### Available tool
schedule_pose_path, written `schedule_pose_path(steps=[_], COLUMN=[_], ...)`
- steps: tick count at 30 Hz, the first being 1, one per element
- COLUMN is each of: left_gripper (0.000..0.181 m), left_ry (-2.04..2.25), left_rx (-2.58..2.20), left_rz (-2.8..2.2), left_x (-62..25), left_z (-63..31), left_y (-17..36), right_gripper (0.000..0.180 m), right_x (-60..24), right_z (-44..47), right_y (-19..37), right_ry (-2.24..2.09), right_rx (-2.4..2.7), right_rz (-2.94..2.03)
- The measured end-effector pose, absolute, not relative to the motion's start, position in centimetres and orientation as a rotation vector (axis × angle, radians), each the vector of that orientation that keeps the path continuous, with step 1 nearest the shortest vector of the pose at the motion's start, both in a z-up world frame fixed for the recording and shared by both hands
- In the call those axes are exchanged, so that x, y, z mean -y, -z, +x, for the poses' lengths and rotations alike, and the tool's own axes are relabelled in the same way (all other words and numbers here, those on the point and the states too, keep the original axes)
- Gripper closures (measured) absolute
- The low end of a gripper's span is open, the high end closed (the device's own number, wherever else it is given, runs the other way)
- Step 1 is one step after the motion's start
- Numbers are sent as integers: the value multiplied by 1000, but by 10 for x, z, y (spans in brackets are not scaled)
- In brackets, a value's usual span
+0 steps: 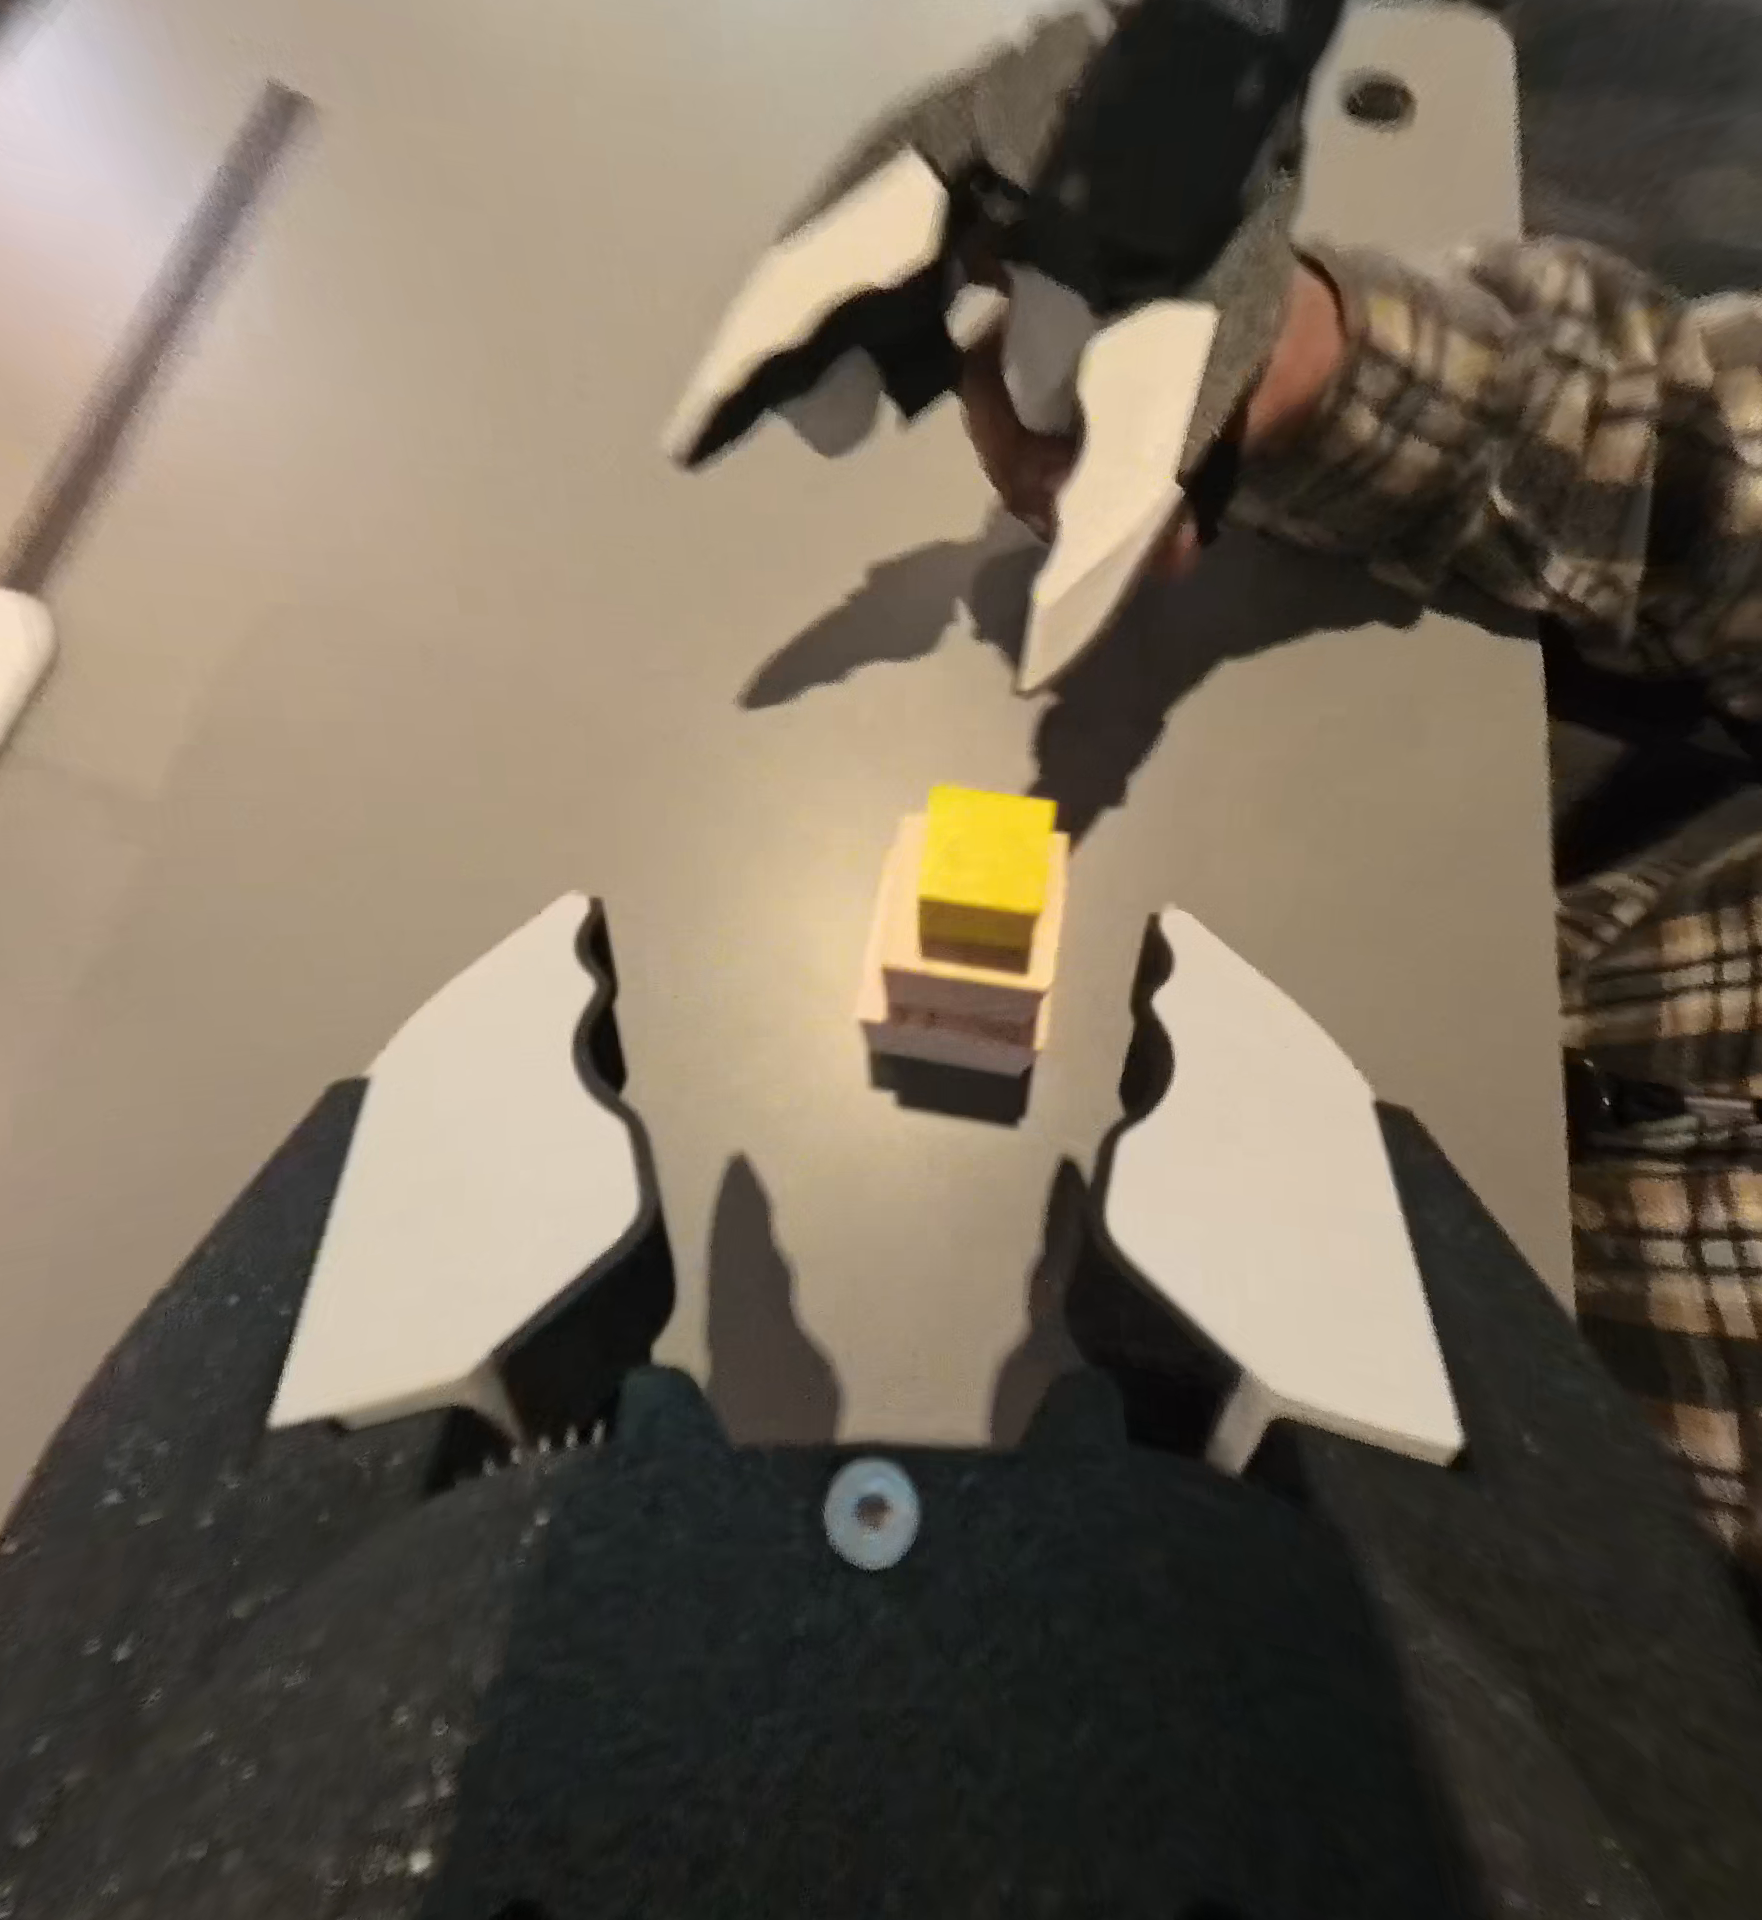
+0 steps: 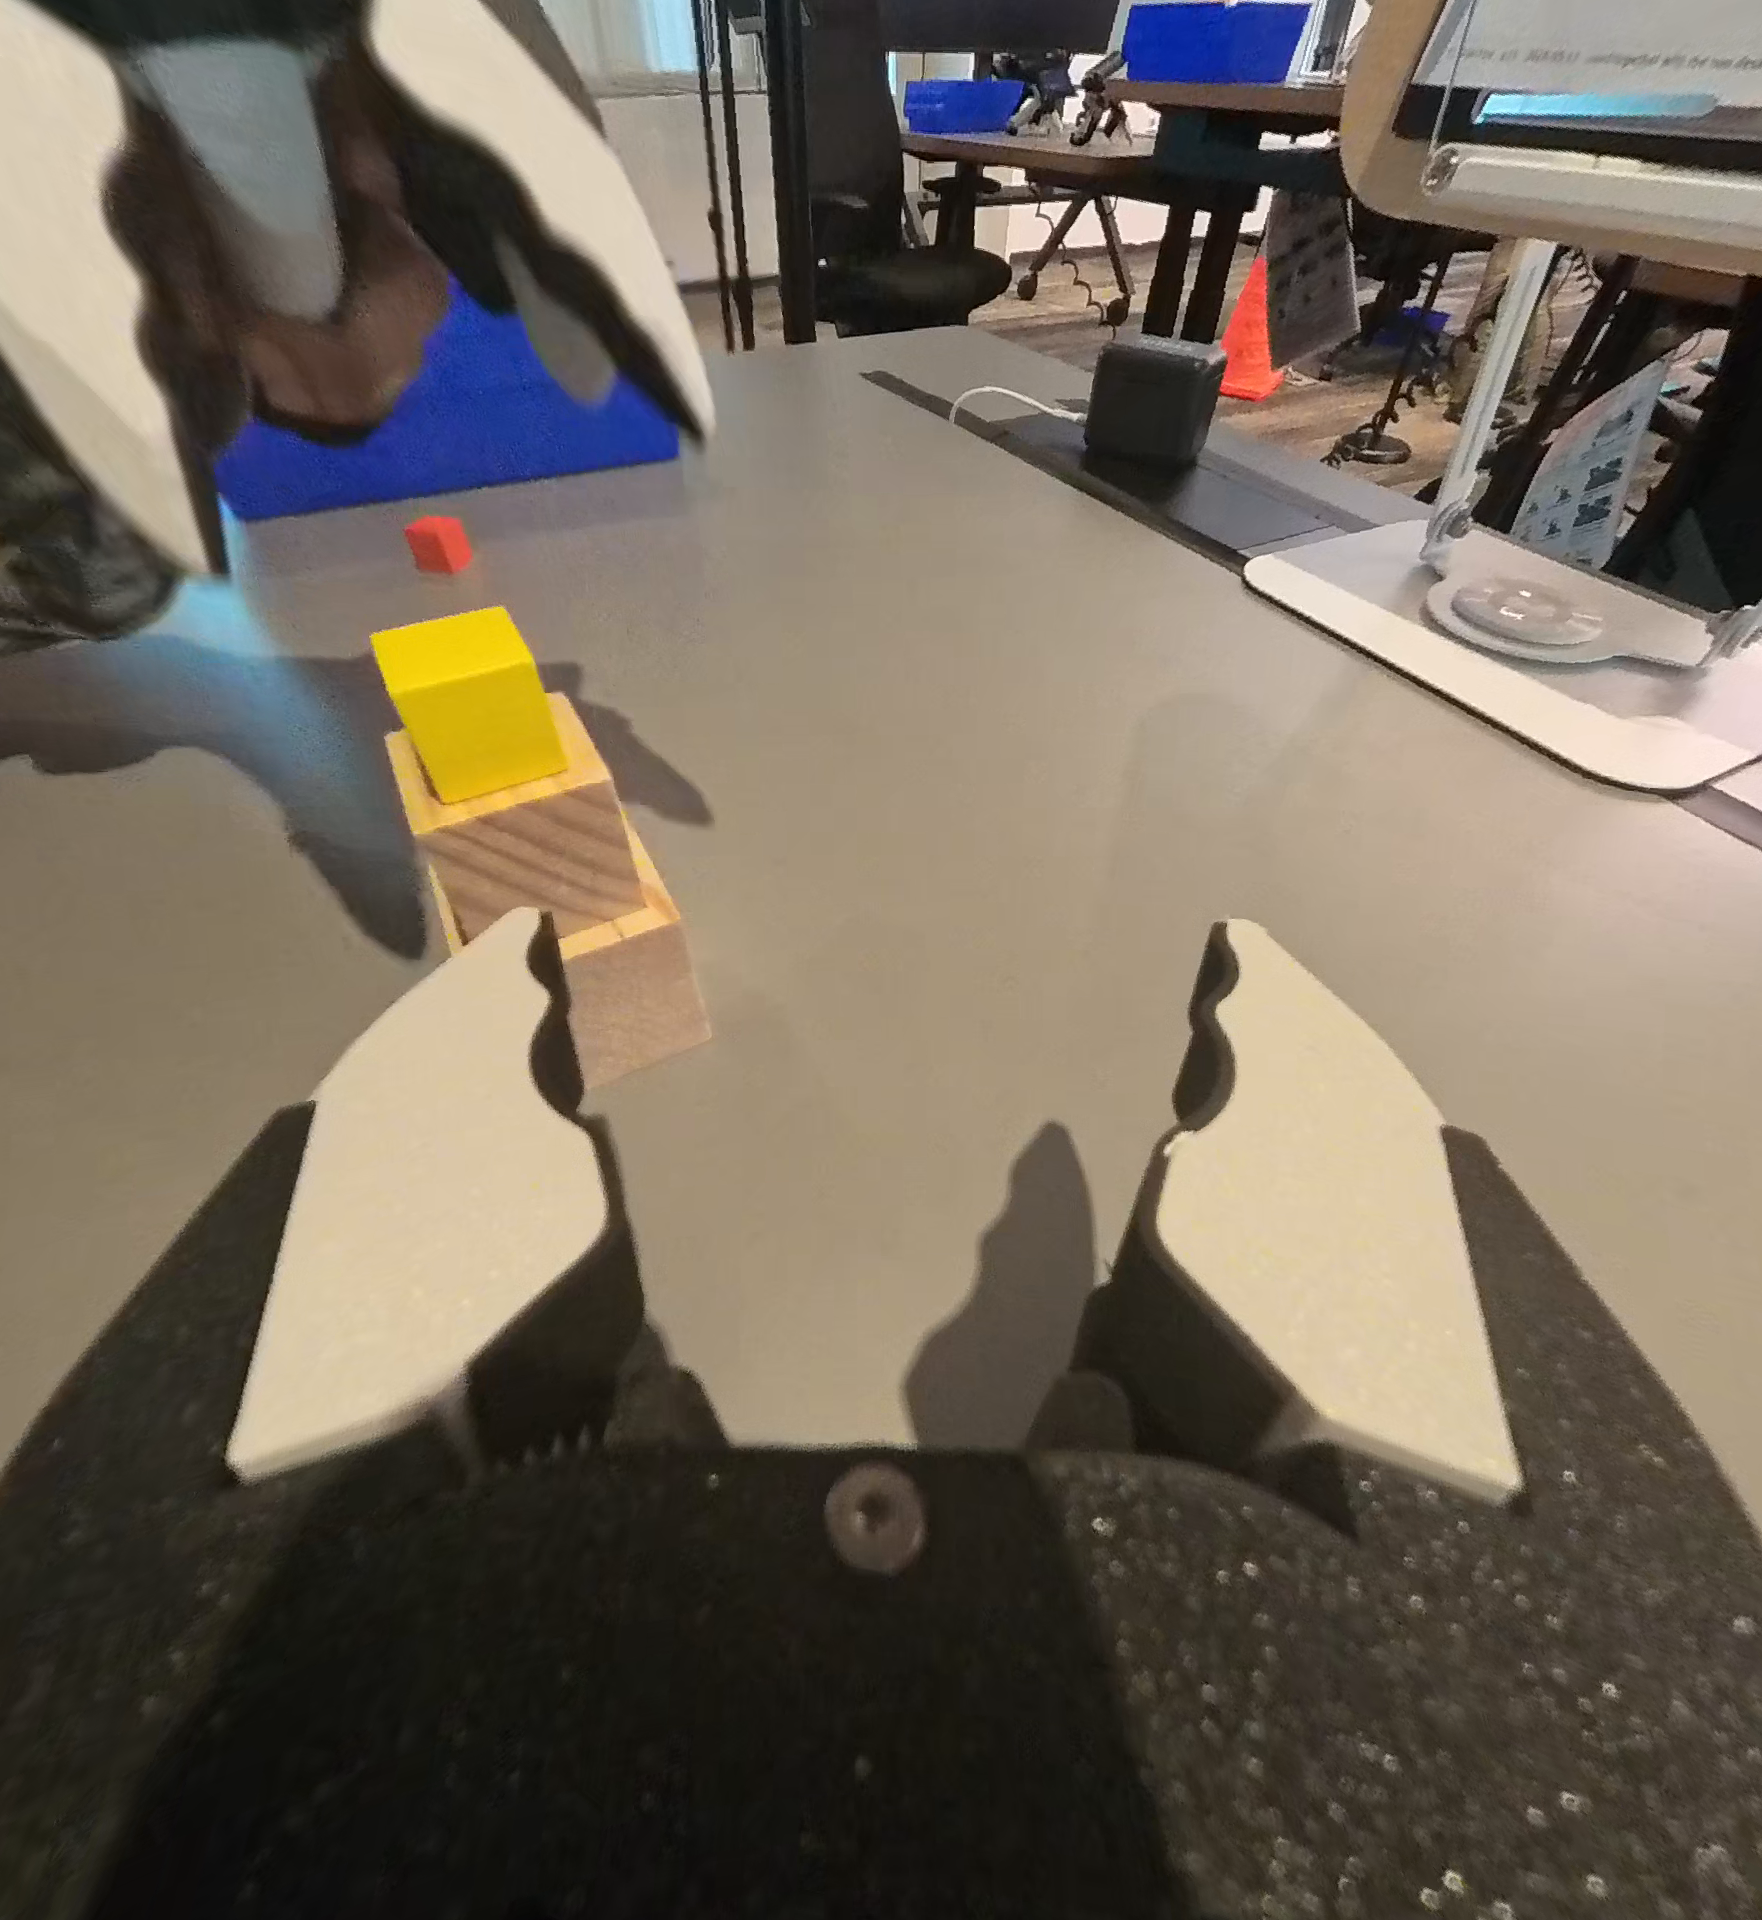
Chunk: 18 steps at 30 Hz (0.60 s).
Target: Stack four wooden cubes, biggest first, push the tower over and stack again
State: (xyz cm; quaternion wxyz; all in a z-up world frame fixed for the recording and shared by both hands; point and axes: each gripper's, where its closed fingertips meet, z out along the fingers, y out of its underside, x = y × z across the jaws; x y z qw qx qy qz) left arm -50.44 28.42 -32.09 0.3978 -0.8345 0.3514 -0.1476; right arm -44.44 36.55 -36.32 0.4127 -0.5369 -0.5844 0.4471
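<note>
1. Left gripper (image 1: 877, 925) spread wide, empty, raised above the tower; right gripper (image 2: 872, 940) likewise released, empty, just beside the tower's base.
2. Yellow cube (image 2: 469, 701) atop two plain wooden cubes (image 2: 534, 842) on grey table (image 2: 1012, 727); small red cube (image 2: 437, 543) apart, beyond, near blue bin (image 2: 503, 426).

left gripper (image 2: 233, 312) blurred, cut off top-left, bottom cube (image 2: 638, 997) partly hidden

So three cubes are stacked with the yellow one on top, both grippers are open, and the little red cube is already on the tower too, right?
Not quite: the red cube lies on the table beyond the tower, as the right wrist view shows. The yellow cube does top three stacked cubes, and both the left gripper and right gripper are open.
</note>
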Motion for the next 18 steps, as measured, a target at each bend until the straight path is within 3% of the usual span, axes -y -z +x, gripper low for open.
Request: schedule_pose_path(steps=[3, 7, 13, 18], left_gripper=[83, 93, 112, 116], left_ry=[179, 2, -21, -23], left_rx=[-643, -305, 26, 102], left_rz=[-2060, -2033, -2103, -2217], left_x=[-269, -220, -147, -121], left_z=[-564, -645, -716, -737], left_y=[288, 272, 318, 372], right_gripper=[67, 67, 67, 67], right_x=[-366, -365, -364, -366], right_z=[-444, -445, -445, -445], right_y=[362, 363, 364, 366], right_ry=[-1129, -1125, -1124, -1127], right_rx=[1464, 1468, 1475, 1468], right_rz=[-1350, -1354, -1355, -1364])
